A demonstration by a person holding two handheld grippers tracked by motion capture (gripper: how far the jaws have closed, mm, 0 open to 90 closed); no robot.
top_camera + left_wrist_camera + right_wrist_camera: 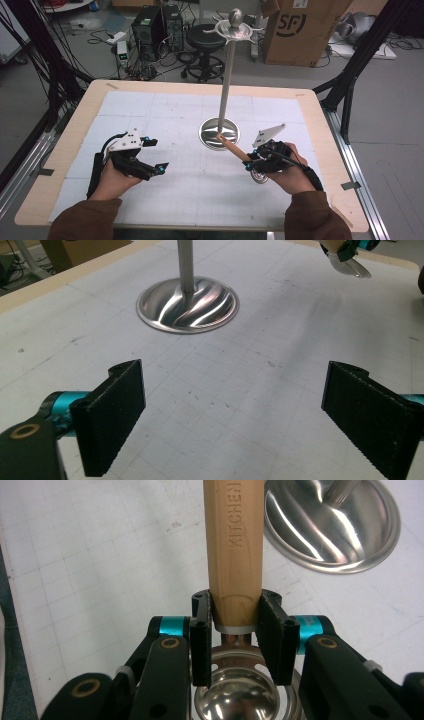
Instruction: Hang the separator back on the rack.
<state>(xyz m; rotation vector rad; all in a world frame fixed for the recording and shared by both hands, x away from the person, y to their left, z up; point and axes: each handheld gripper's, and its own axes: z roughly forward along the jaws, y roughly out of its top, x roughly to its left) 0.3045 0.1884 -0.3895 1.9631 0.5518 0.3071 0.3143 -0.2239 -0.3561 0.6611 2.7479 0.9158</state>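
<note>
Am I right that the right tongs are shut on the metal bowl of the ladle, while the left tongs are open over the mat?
Not quite: the right tongs are shut on the ladle's wooden handle, just above its metal bowl, as the right gripper view shows. The rest holds: the left tongs are open over the mat.

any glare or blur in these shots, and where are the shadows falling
High view: fairly sharp, even light, mild shine on the stand's round base. Left gripper view: bright streaked reflections on that base, a soft dark shadow band across the white mat, the near black pads slightly soft. Right gripper view: the wooden handle and its lettering are crisp; glare on the ladle bowl below.
</note>
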